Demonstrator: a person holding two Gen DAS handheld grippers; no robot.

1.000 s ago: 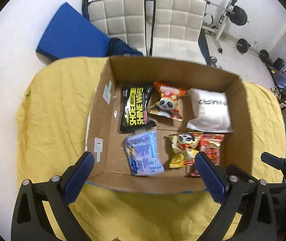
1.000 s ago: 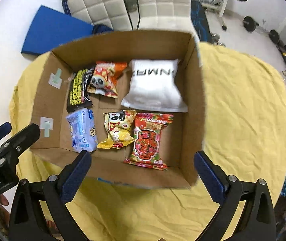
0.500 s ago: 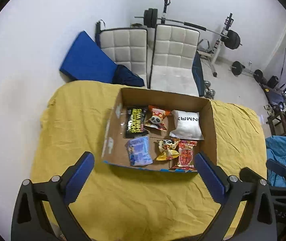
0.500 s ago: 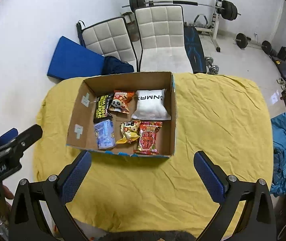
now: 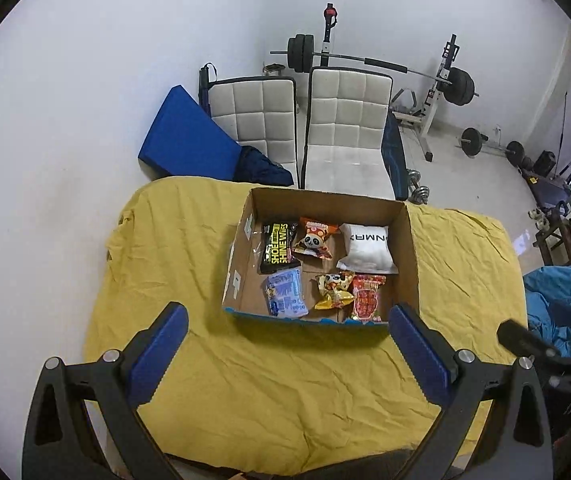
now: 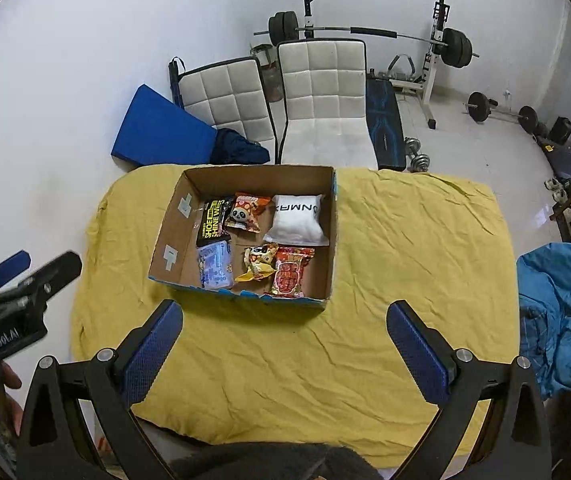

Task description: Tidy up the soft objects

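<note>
All six soft packets lie inside the cardboard box (image 6: 245,236) on the yellow-covered tabletop (image 6: 405,248); nothing looks left out. Left tool (image 5: 287,338) and right tool (image 6: 285,334) hang wide open, empty.

box (image 6: 173,240): matt brown cardboard
snack packets (image 6: 291,276): glossy plastic film
table cover (image 6: 405,264): creased yellow cloth
chairs (image 6: 321,80): quilted, probably faux leather
finger pads (image 6: 417,352): textured blue rubber
</note>
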